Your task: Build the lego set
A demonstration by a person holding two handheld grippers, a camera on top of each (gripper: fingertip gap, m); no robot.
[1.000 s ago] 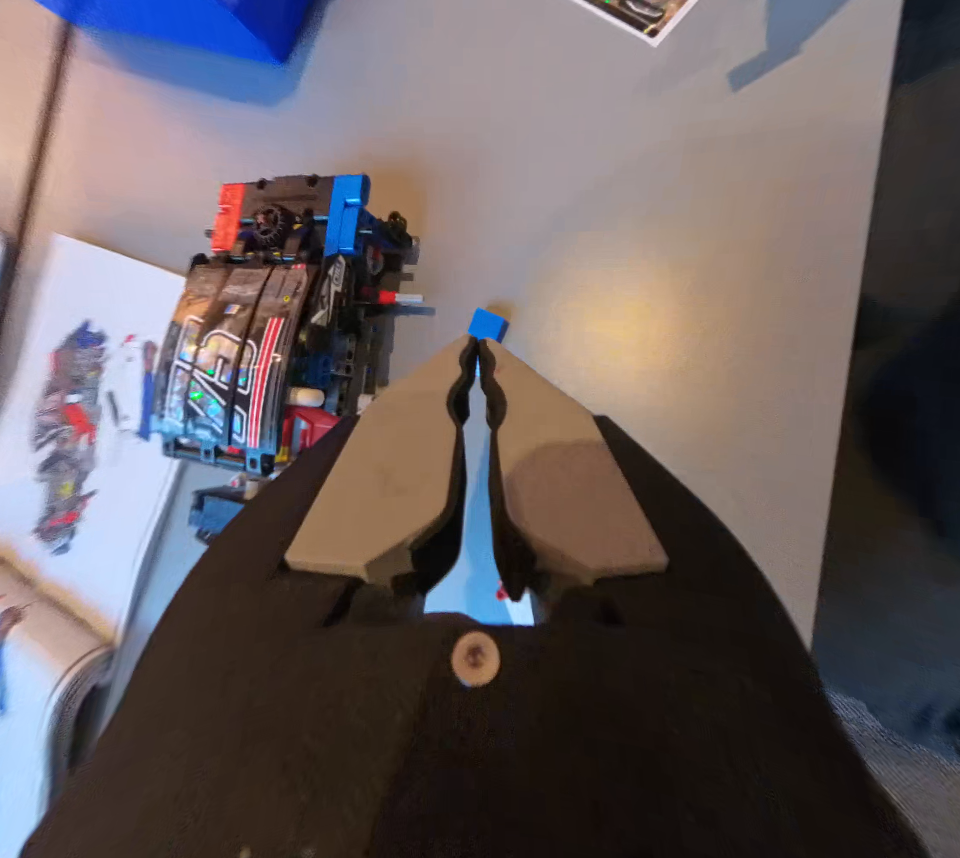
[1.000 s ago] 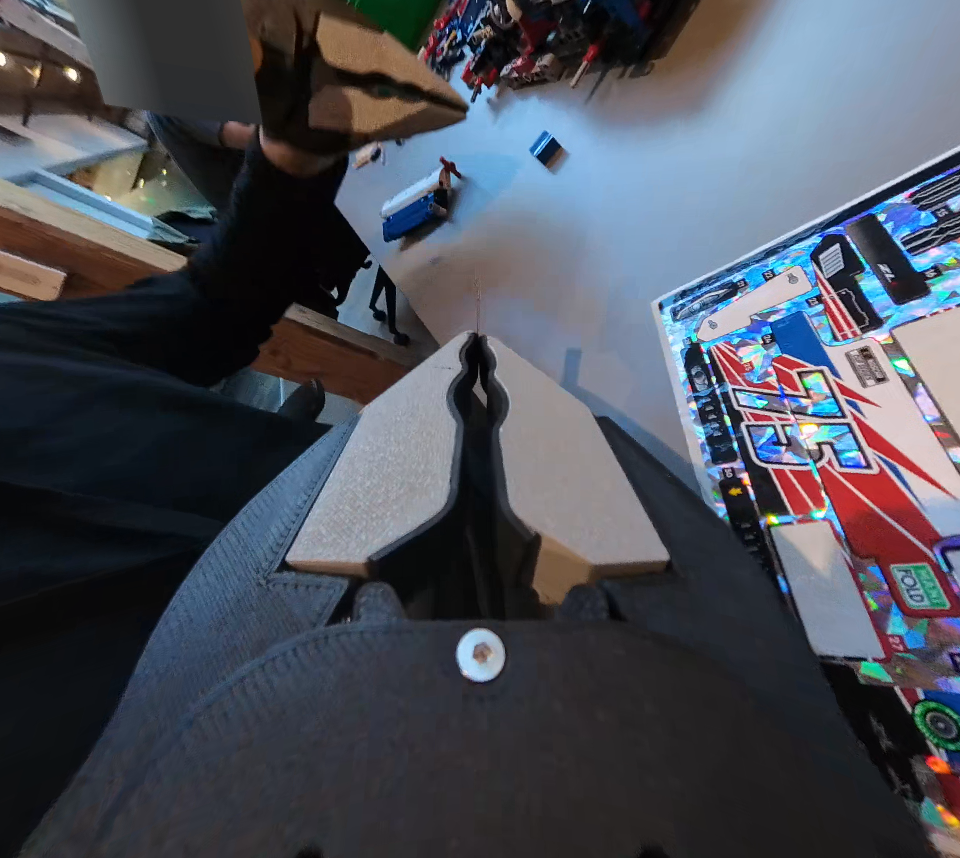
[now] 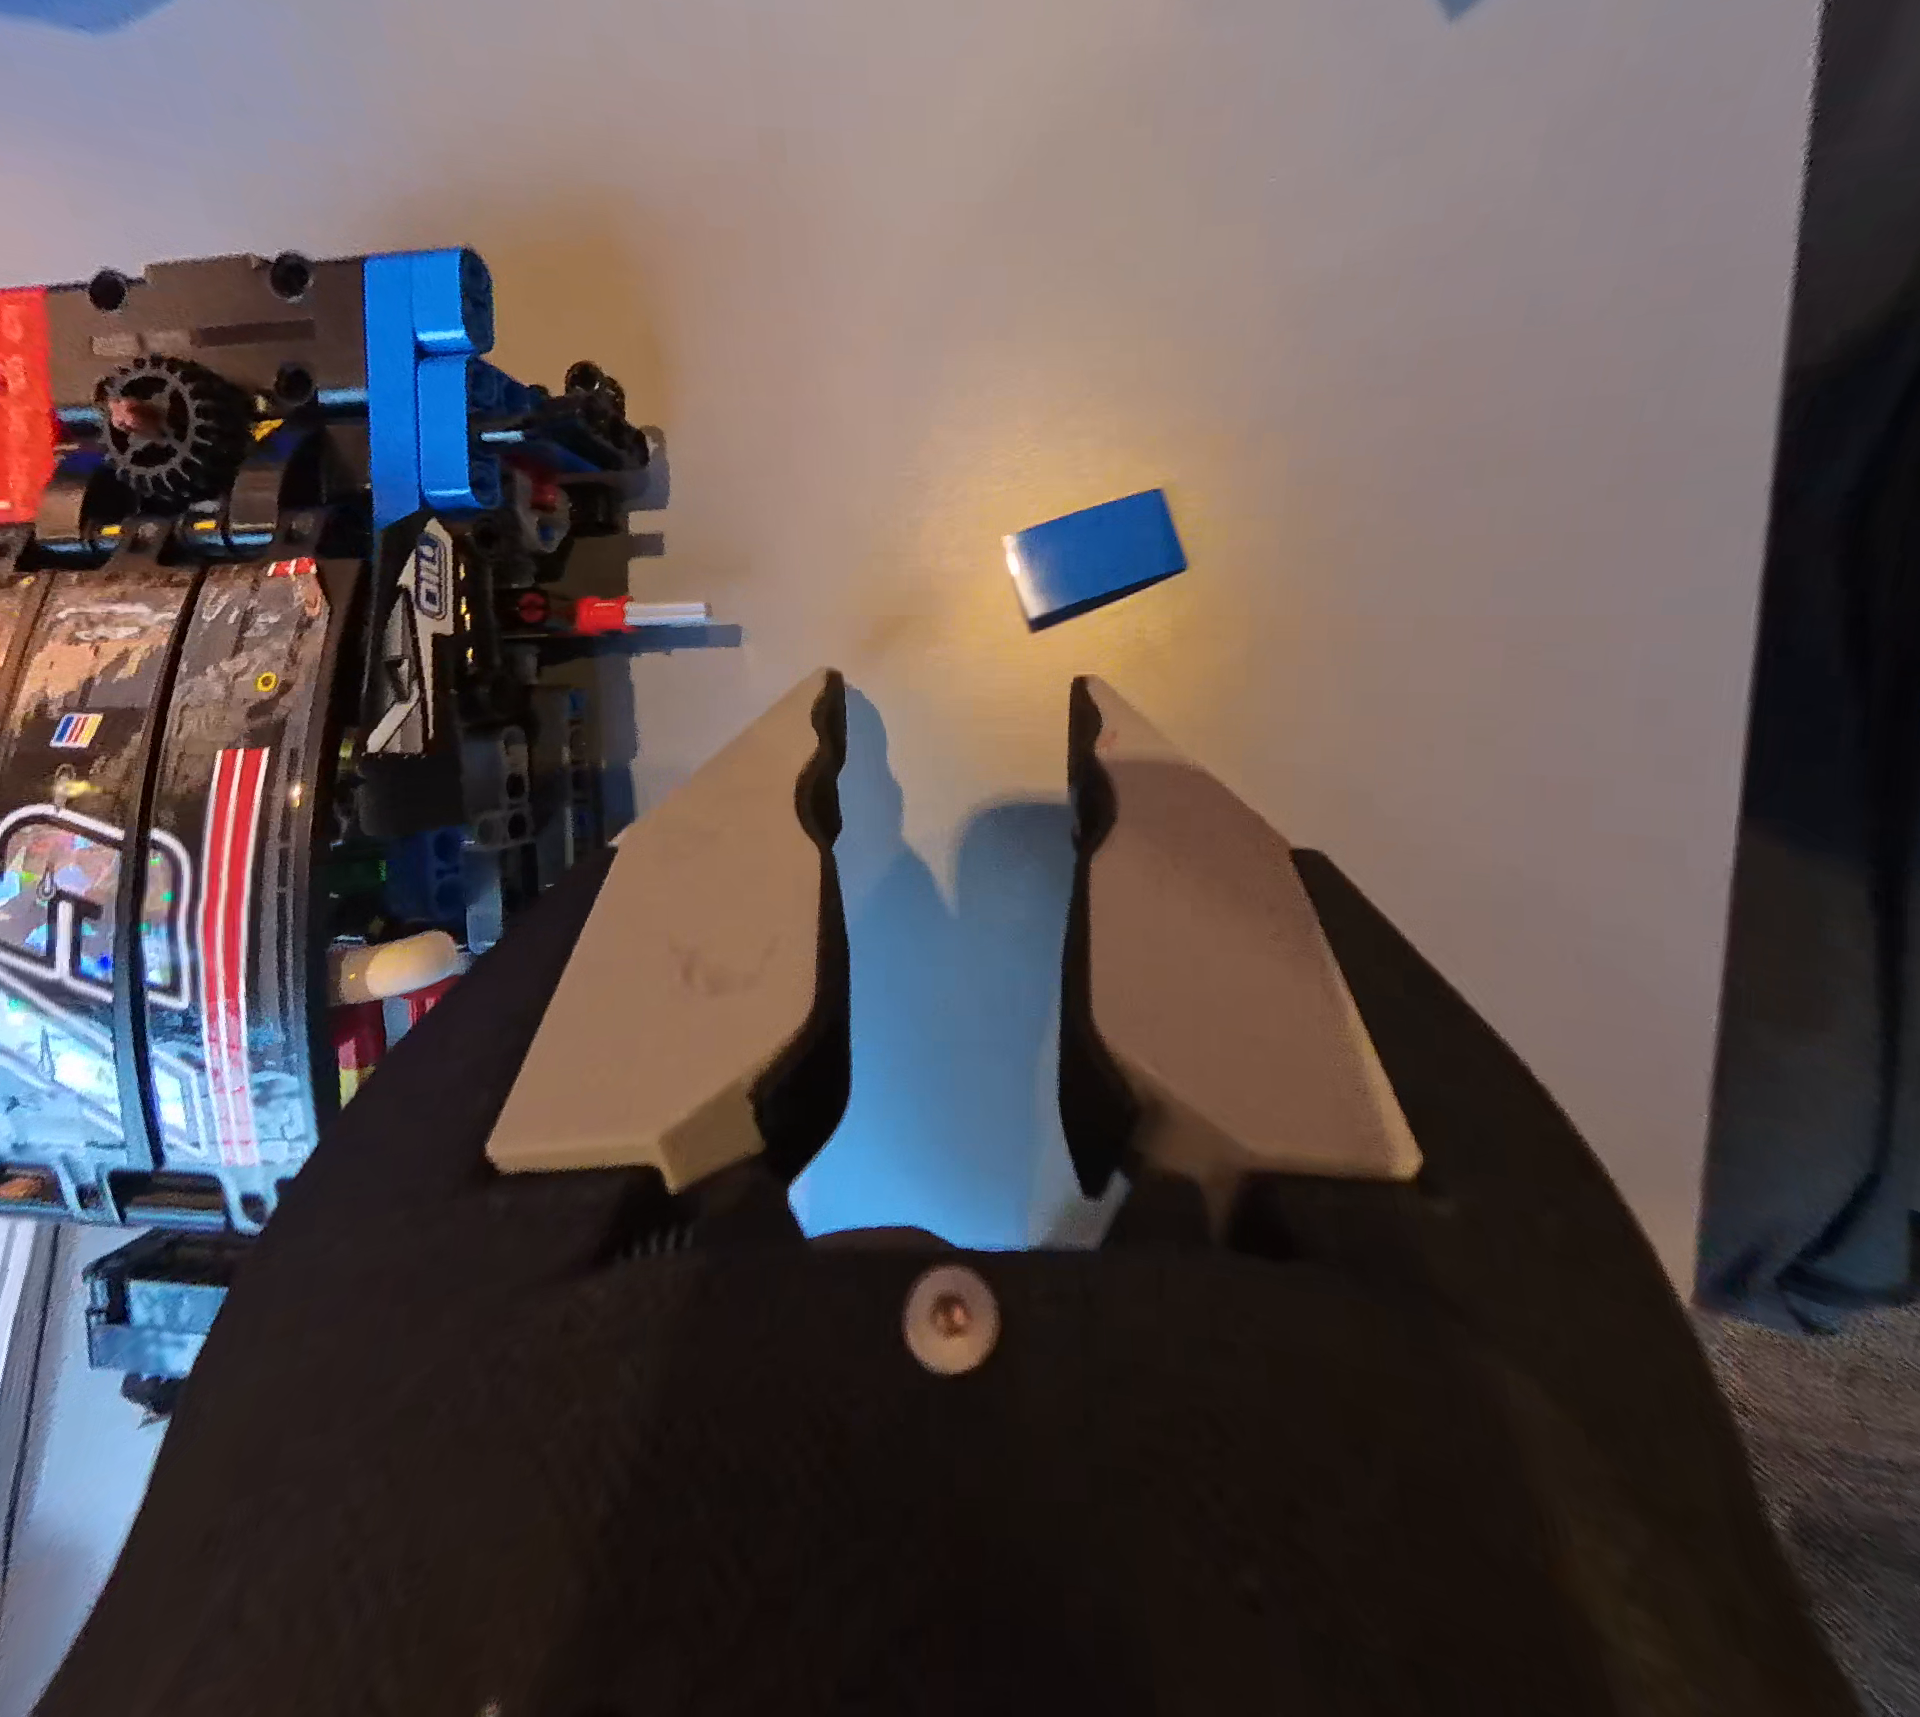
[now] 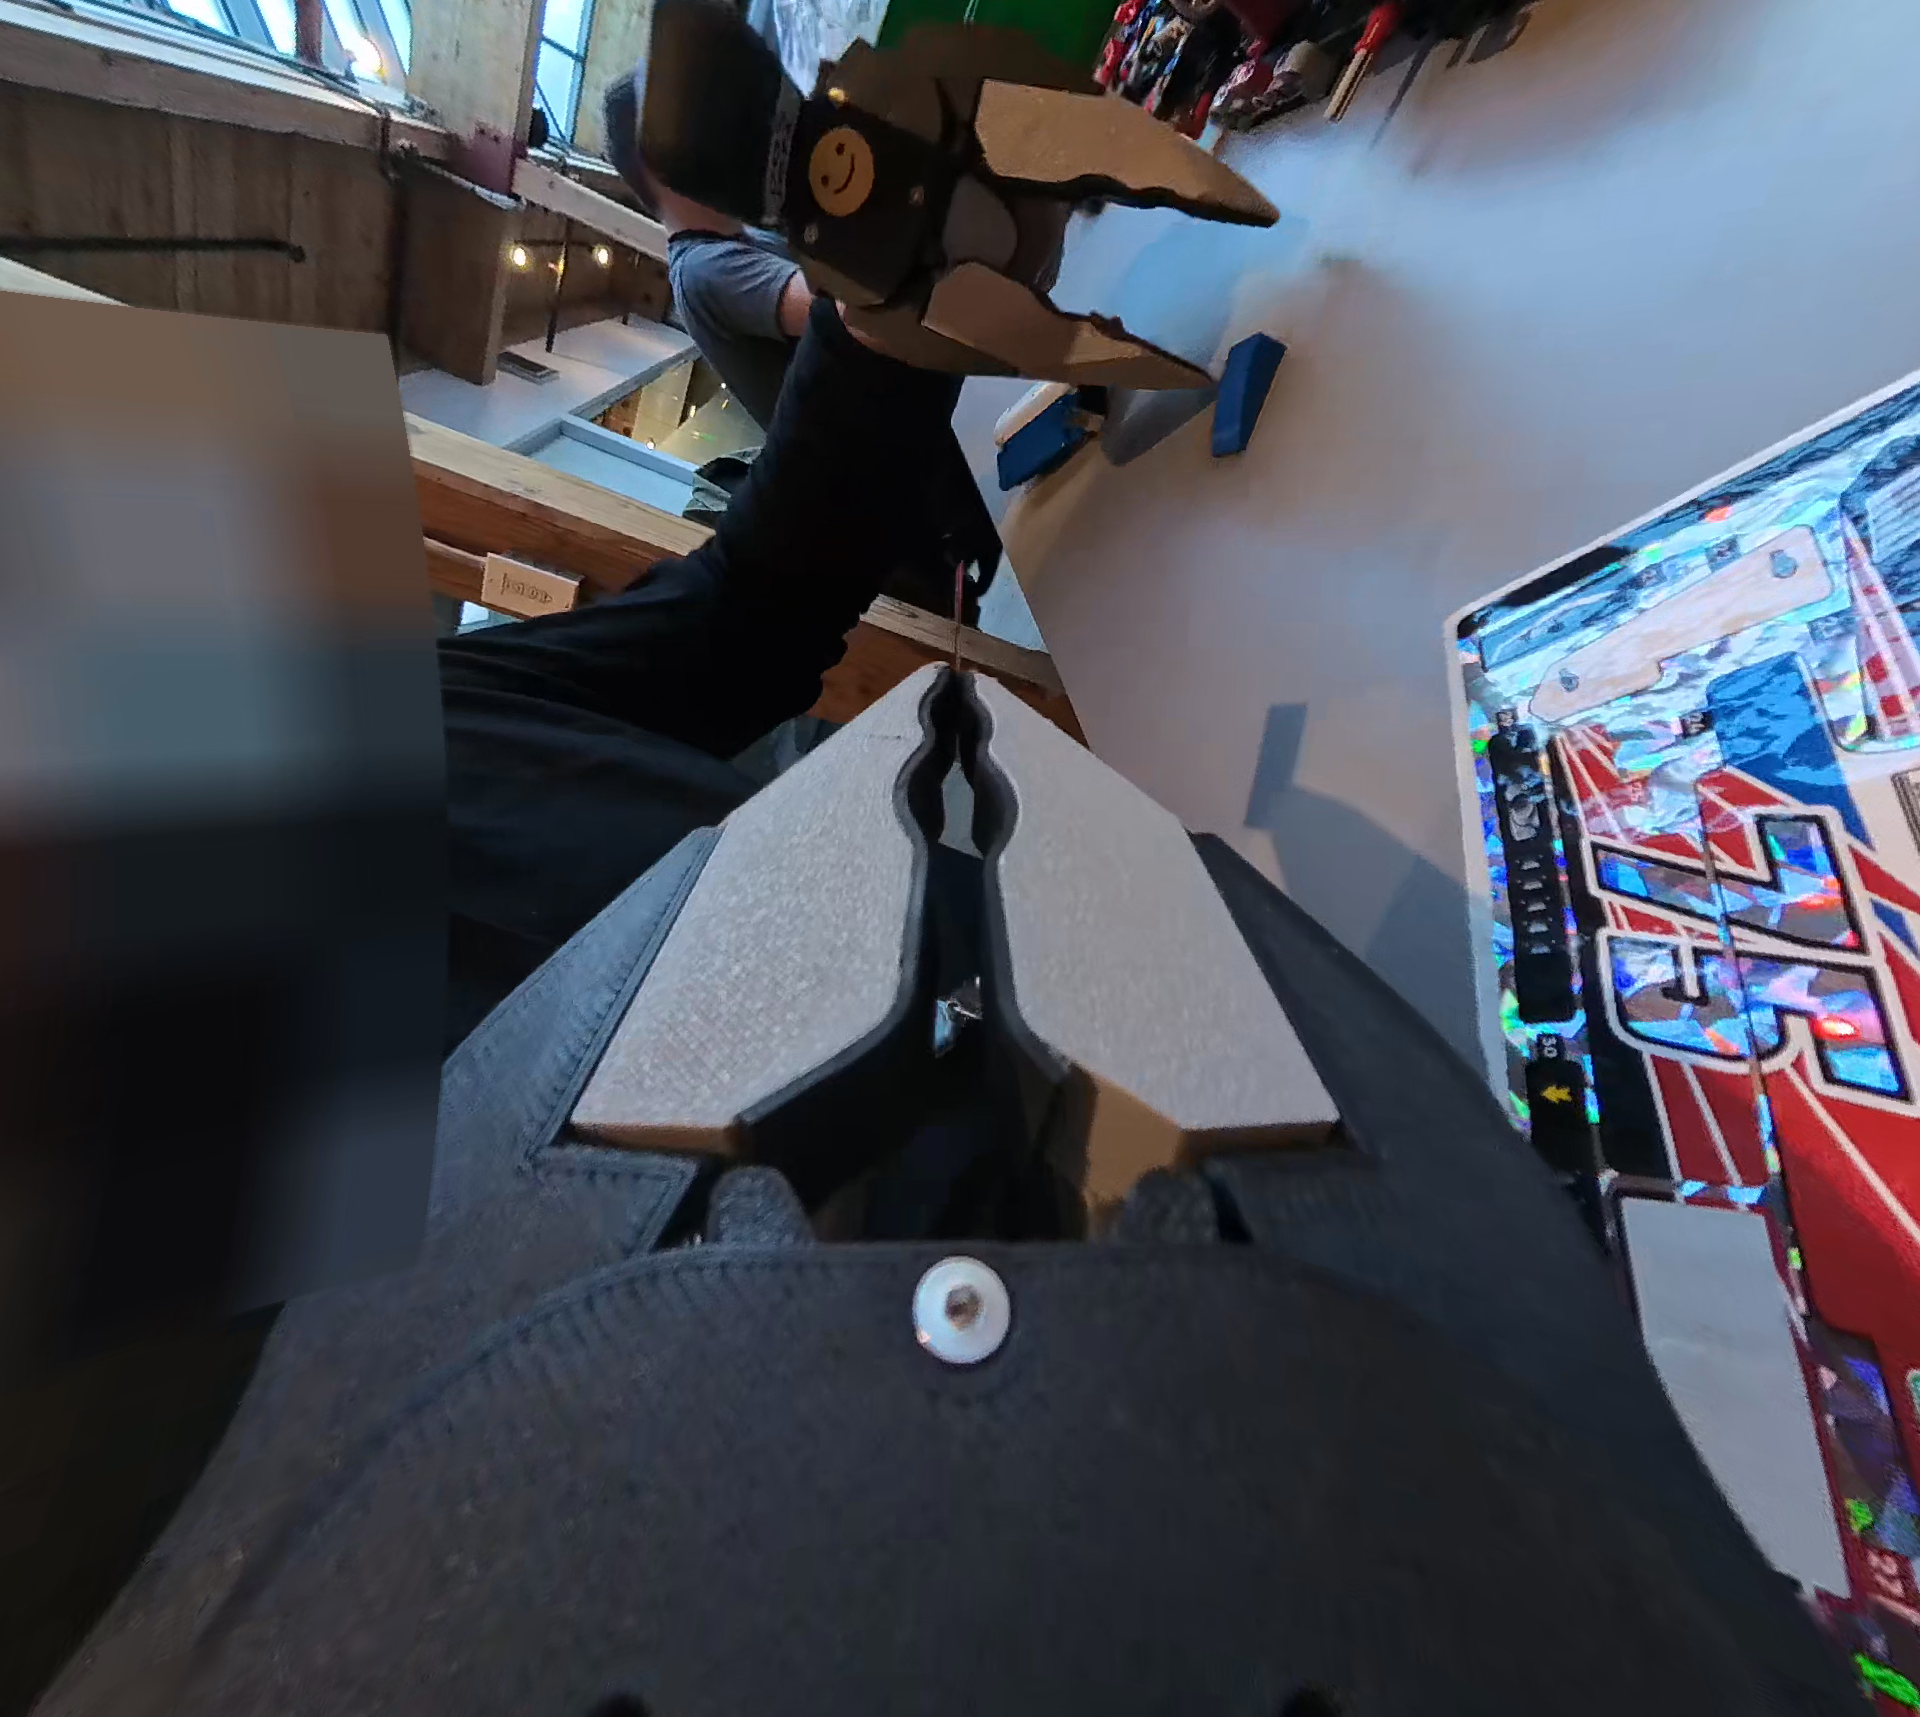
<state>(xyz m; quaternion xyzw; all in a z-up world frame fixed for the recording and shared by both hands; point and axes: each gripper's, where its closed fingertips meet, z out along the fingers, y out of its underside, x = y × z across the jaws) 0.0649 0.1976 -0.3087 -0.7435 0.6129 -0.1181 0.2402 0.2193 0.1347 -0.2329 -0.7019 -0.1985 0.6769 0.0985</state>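
My left gripper hangs low over the pale table with its jaws spread wide and nothing between them, aimed at a small blue sloped brick that lies flat just ahead of my fingertips, a little to the right of my centre line. I judge that gap is set so I can straddle the piece and lift it by its sides. The half-built car, black and blue with striped decals, lies on its side close to my left, a red pin sticking out toward the brick (handy, if that is where the piece belongs). My right gripper waits apart near the table edge, jaws pressed together on a thin sliver I cannot identify, beside the shiny sticker sheet, probably keeping clear until it is needed.
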